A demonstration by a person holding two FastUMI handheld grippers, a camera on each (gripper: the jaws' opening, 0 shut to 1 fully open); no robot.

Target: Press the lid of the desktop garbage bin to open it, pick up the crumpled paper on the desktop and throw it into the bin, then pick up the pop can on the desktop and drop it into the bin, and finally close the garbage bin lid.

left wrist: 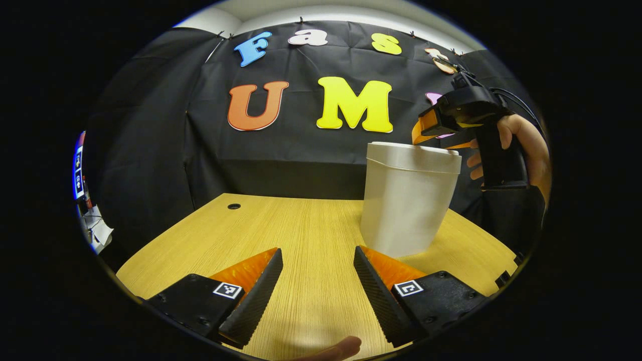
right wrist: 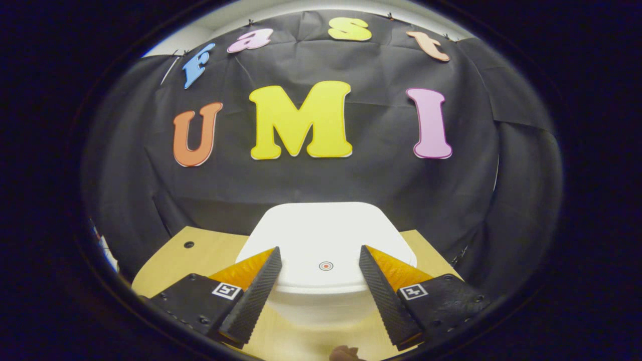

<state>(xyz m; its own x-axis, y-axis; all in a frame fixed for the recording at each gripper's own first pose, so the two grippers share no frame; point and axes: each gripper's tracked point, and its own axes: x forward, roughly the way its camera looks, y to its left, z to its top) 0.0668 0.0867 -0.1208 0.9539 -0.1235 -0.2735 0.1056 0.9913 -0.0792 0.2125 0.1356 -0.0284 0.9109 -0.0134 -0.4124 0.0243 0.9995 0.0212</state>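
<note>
Left gripper view. Low over a pale wood-grain desktop (left wrist: pixel 301 225), left gripper (left wrist: pixel 318 286) with jaws apart and nothing between them but bare wood. Just beyond the right-hand finger, a white plastic desktop garbage bin (left wrist: pixel 406 210), upright, tapering toward its base, flat white lid (left wrist: pixel 414 155) sitting level on top and apparently closed. Above and behind the bin's far edge, the right gripper (left wrist: pixel 426 128) held in a person's hand (left wrist: pixel 521 150), fingertips hovering near the lid rim; touching or just clear, hard to tell from this angle. A small dark round hole (left wrist: pixel 233 206) in the desktop toward the far left corner. At the lower edge, a fingertip (left wrist: pixel 341 347) of the holding hand.

Right gripper view. Looking down along the right gripper (right wrist: pixel 321 281), jaws apart and empty, straddling the near portion of the lid (right wrist: pixel 326 235) from above. Between the fingers, a small red ring mark (right wrist: pixel 326 265) on the lid, probably the press spot. Lid flat and shut; contact with it not discernible.

Progress, as a judgement. No crumpled paper or pop can on the visible wood, bin shut, both claws empty: either the very first press about to come, or the closing just finished with both items inside. Not decidable from these pictures. If the former, everything left to do; if the latter, nothing but withdrawal.
</note>
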